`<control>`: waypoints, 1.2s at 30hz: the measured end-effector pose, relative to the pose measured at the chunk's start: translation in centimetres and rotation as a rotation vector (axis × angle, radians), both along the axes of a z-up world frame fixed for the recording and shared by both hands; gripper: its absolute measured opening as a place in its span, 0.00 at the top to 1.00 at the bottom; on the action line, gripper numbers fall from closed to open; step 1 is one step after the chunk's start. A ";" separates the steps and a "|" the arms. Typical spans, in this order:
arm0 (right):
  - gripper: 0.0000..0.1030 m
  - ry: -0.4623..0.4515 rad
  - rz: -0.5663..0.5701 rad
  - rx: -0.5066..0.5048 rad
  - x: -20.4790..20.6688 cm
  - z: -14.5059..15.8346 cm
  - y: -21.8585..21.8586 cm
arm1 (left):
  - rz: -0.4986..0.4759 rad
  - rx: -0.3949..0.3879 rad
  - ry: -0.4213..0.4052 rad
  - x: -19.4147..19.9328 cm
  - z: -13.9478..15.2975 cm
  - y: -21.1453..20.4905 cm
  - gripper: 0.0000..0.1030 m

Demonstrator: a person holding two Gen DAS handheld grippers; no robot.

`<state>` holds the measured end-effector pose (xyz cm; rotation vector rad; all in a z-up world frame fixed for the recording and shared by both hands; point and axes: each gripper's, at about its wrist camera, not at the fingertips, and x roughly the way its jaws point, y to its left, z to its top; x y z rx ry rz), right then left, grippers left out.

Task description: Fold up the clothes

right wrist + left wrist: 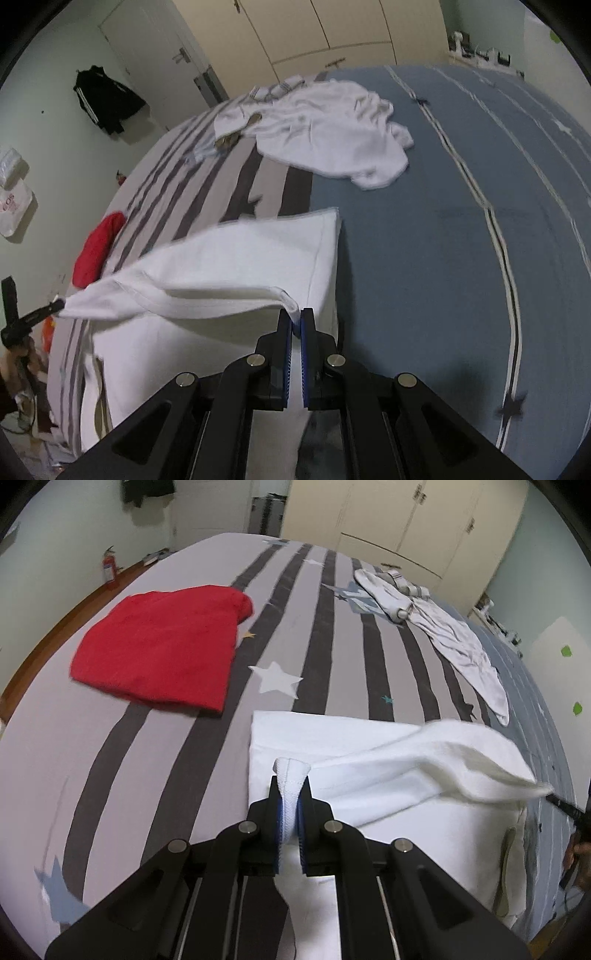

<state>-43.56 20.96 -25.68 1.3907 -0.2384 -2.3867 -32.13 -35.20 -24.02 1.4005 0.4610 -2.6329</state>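
A white garment (388, 768) lies on the bed, one edge lifted and stretched between both grippers. My left gripper (291, 775) is shut on a bunched white hem at the garment's left end. At the right end my right gripper (295, 317) is shut on a thin corner of the same white garment (240, 258). The raised fabric hangs as a band above the flat part. In the left wrist view the right gripper's tip (565, 806) shows at the far right; the left gripper's tip (40, 314) shows at the left in the right wrist view.
A folded red garment (159, 646) lies on the striped bedsheet (110, 757) to the left. A crumpled pale garment (332, 129) lies farther back. The blue part of the sheet (443, 258) spreads to the right. Wardrobes (406, 517) and a door stand beyond the bed.
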 end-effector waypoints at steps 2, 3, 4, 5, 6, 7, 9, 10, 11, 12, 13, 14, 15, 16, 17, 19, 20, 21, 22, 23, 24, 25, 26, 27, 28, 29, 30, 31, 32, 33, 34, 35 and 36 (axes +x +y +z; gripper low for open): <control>0.96 -0.009 -0.017 -0.006 1.3 -0.2 0.6 | 0.007 0.002 0.011 1.0 0.6 -0.1 0.95; 0.96 -0.014 -0.025 -0.009 1.9 -0.2 0.9 | 0.011 0.003 0.016 1.5 0.9 -0.1 0.95; 0.96 -0.011 -0.031 -0.017 2.4 0.0 1.2 | 0.014 0.003 0.022 2.1 1.2 -0.1 0.95; 0.96 -0.006 -0.037 -0.027 2.9 0.4 1.5 | 0.018 0.004 0.027 2.6 1.5 -0.1 0.95; 0.96 -0.006 -0.043 -0.026 3.4 0.5 1.9 | 0.018 0.007 0.018 3.0 1.2 -0.1 0.95; 0.96 -0.014 -0.048 -0.024 3.8 0.4 2.1 | 0.023 0.006 0.001 3.3 0.6 -0.2 0.95; 0.96 -0.037 -0.058 -0.017 4.4 -0.3 2.6 | 0.034 0.003 -0.029 4.1 -0.5 -0.4 0.95; 0.96 -0.049 -0.062 -0.009 4.7 -0.7 2.8 | 0.037 -0.002 -0.039 4.4 -0.9 -0.4 0.95; 0.96 -0.060 -0.066 -0.002 5.0 -1.2 3.0 | 0.044 -0.003 -0.048 4.8 -1.3 -0.4 0.95; 0.96 -0.065 -0.069 0.009 5.3 -1.5 3.2 | 0.051 0.011 -0.055 5.2 -1.7 -0.5 0.95; 0.96 -0.068 -0.072 0.021 5.6 -1.8 3.4 | 0.054 0.014 -0.068 5.5 -2.2 -0.4 0.94; 0.96 -0.077 -0.076 0.024 5.8 -2.2 3.7 | 0.057 0.015 -0.082 5.9 -2.7 -0.3 0.93; 0.96 -0.097 -0.083 0.024 5.9 -2.8 4.0 | 0.060 0.026 -0.094 6.2 -3.2 -0.3 0.93; 0.96 -0.120 -0.091 0.032 6.1 -3.6 4.3 | 0.063 0.037 -0.105 6.5 -3.6 -0.3 0.90; 0.96 -0.145 -0.094 0.040 6.3 -4.5 4.6 | 0.072 0.045 -0.115 6.8 -3.7 -0.4 0.89; 0.96 -0.177 -0.088 0.060 6.4 -5.4 4.7 | 0.090 0.060 -0.133 7.5 -3.8 -0.4 0.77; 0.96 -0.181 -0.082 0.070 6.5 -5.5 4.6 | 0.099 0.067 -0.143 7.8 -3.8 -0.4 0.71; 0.96 -0.175 -0.078 0.074 6.6 -5.3 4.5 | 0.112 0.073 -0.137 8.2 -3.6 -0.5 0.60; 0.95 -0.165 -0.073 0.076 6.7 -4.9 4.3 | 0.125 0.078 -0.131 8.5 -3.4 -0.5 0.57; 0.94 -0.165 -0.075 0.073 6.6 -4.7 4.2 | 0.148 0.097 -0.123 8.8 -3.1 -0.8 0.57; 0.94 -0.167 -0.079 0.067 6.5 -4.6 4.1 | 0.170 0.116 -0.115 9.1 -2.8 -1.2 0.57; 0.89 -0.170 -0.082 0.062 6.4 -4.4 3.9 | 0.193 0.136 -0.106 9.3 -2.6 -1.5 0.56; 0.82 -0.171 -0.086 0.060 6.1 -4.3 3.8 | 0.223 0.149 -0.092 9.5 -2.3 -2.0 0.55; 0.78 -0.173 -0.090 0.057 5.9 -4.2 3.5 | 0.250 0.144 -0.086 9.6 -2.1 -2.4 0.53; 0.74 -0.176 -0.095 0.055 5.6 -4.2 3.2 | 0.274 0.147 -0.080 9.6 -2.0 -2.9 0.53; 0.73 -0.179 -0.104 0.045 5.2 -4.2 3.1 | 0.296 0.164 -0.074 9.4 -2.1 -3.5 0.53; 0.73 -0.184 -0.117 0.034 4.9 -4.2 3.0 | 0.313 0.181 -0.070 9.2 -2.2 -3.9 0.53; 0.72 -0.187 -0.128 0.031 4.6 -4.4 3.0 | 0.305 0.174 -0.091 8.6 -2.6 -3.9 0.53; 0.72 -0.188 -0.138 0.031 4.3 -4.5 3.0 | 0.296 0.167 -0.113 8.0 -2.9 -3.9 0.53; 0.71 -0.195 -0.145 0.032 4.2 -4.6 2.9 | 0.275 0.145 -0.132 7.4 -3.1 -3.6 0.53; 0.71 -0.203 -0.151 0.033 4.1 -4.8 2.9 | 0.249 0.130 -0.142 6.8 -3.4 -3.1 0.53; 0.70 -0.211 -0.155 0.033 3.9 -5.0 2.8 | 0.223 0.115 -0.152 6.2 -3.8 -2.6 0.53; 0.70 -0.221 -0.154 0.035 3.8 -5.3 2.7 | 0.208 0.097 -0.181 5.7 -4.2 -2.2 0.56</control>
